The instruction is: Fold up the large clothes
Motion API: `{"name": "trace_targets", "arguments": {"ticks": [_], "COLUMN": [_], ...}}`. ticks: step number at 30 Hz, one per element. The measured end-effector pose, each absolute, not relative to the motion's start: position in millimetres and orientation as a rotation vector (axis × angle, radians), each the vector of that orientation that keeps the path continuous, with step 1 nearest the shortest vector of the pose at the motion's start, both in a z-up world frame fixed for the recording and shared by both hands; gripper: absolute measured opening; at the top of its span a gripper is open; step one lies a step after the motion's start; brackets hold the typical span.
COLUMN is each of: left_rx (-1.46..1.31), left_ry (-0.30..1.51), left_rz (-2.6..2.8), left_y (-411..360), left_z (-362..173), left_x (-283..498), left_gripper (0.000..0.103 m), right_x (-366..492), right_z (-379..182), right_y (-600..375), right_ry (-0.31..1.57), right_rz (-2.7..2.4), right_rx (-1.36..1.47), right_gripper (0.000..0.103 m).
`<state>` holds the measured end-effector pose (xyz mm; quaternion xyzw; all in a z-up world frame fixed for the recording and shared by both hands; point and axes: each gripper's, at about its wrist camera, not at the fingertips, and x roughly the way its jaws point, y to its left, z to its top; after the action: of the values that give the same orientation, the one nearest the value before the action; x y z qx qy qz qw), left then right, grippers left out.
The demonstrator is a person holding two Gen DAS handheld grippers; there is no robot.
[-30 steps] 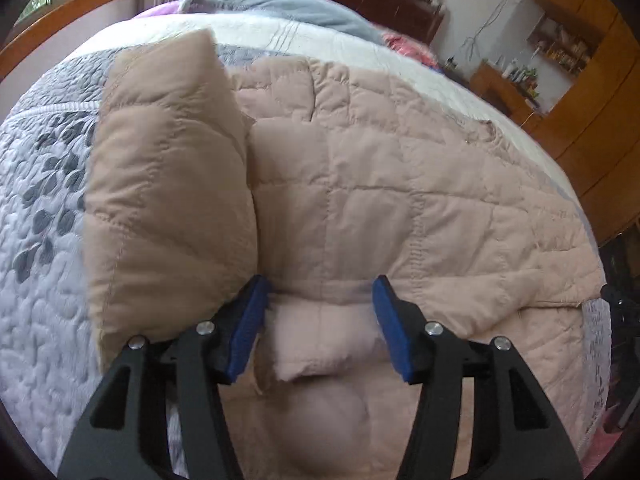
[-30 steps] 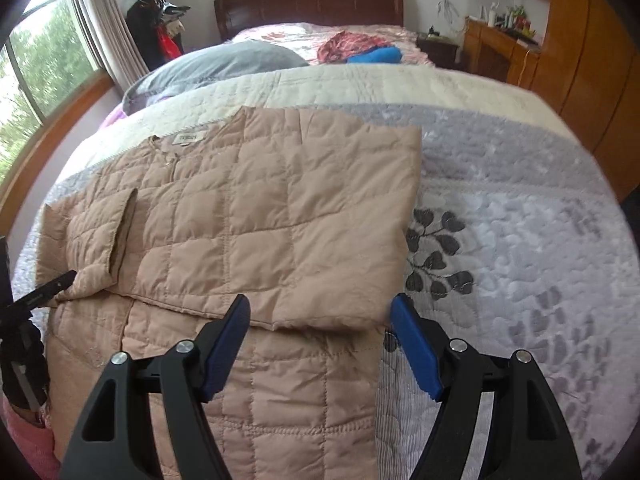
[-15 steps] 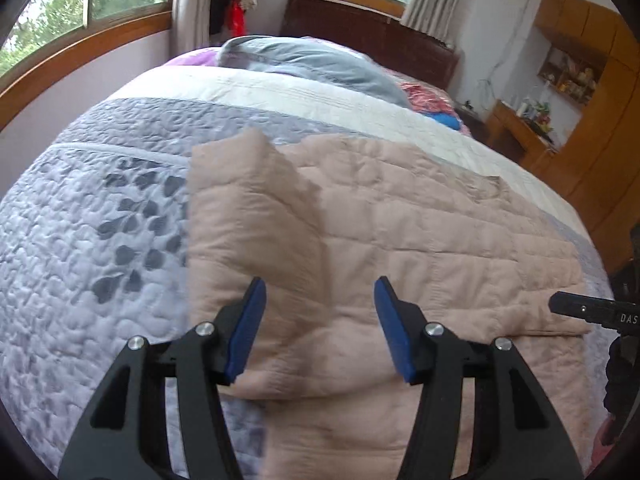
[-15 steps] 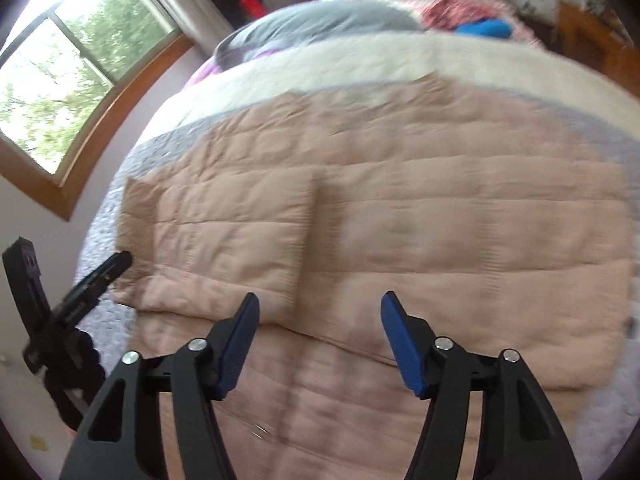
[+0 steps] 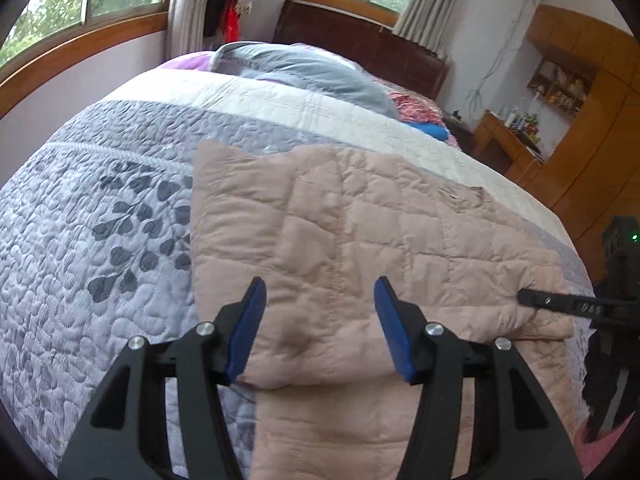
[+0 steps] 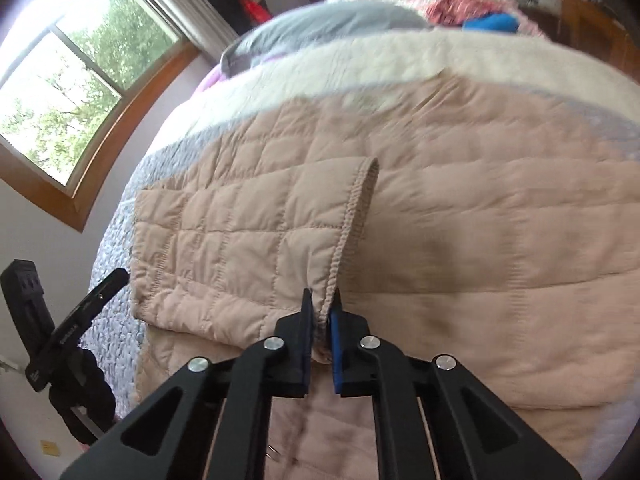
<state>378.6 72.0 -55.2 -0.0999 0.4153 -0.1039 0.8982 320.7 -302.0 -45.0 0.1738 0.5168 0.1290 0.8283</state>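
Observation:
A beige quilted jacket (image 5: 360, 240) lies spread on the bed, its sleeves folded in over the body. My left gripper (image 5: 318, 320) is open and empty, hovering just above the jacket's folded left part. In the right wrist view the jacket (image 6: 480, 220) fills the middle. My right gripper (image 6: 322, 312) is shut on the cuff (image 6: 352, 216) of the folded sleeve, pinching its stitched edge. The right gripper also shows at the right edge of the left wrist view (image 5: 576, 304), and the left gripper shows at the lower left of the right wrist view (image 6: 72, 328).
A grey and white quilted bedspread (image 5: 100, 220) covers the bed. A grey pillow (image 5: 304, 72) and red and blue clothes (image 6: 472, 12) lie near the dark headboard. Windows stand on the left wall, and wooden cabinets (image 5: 580, 128) on the right.
My right gripper has moved left over the jacket and shut on the sleeve cuff. My left gripper has pulled back and tilted up, still open.

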Motion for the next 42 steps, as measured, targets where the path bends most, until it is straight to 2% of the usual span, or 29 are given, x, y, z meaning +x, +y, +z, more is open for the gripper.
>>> {"name": "trace_targets", "arguments": {"ticks": [9, 18, 25, 27, 32, 34, 42], "left_rx": [-0.110, -0.020, -0.010, -0.016, -0.110, -0.097, 0.006], "left_ry": [0.893, 0.967, 1.014, 1.024, 0.978, 0.965, 0.983], "left_rz": [-0.239, -0.220, -0.210, -0.207, -0.239, -0.254, -0.295], "left_y": [36, 12, 10, 12, 11, -6, -65], "left_z": [-72, -93, -111, -107, -73, -64, -85], "left_x": [379, 394, 404, 405, 397, 395, 393], "left_gripper": [0.053, 0.054, 0.055, 0.054, 0.052, 0.053, 0.053], "right_x": [288, 275, 283, 276, 249, 249, 272], "right_z": [-30, -57, -83, -72, -20, -10, -40], "right_y": [-382, -433, -425, -426, -408, -390, -336], "right_ry": [1.039, 1.063, 1.108, 1.090, 0.936, 0.941, 1.040], "right_rz": [0.098, 0.004, -0.010, -0.033, -0.107, 0.003, 0.119], "right_rx": [0.371, 0.426, 0.401, 0.389, 0.256, 0.276, 0.261], "right_gripper": [0.007, 0.008, 0.011, 0.018, 0.021, 0.021, 0.021]}}
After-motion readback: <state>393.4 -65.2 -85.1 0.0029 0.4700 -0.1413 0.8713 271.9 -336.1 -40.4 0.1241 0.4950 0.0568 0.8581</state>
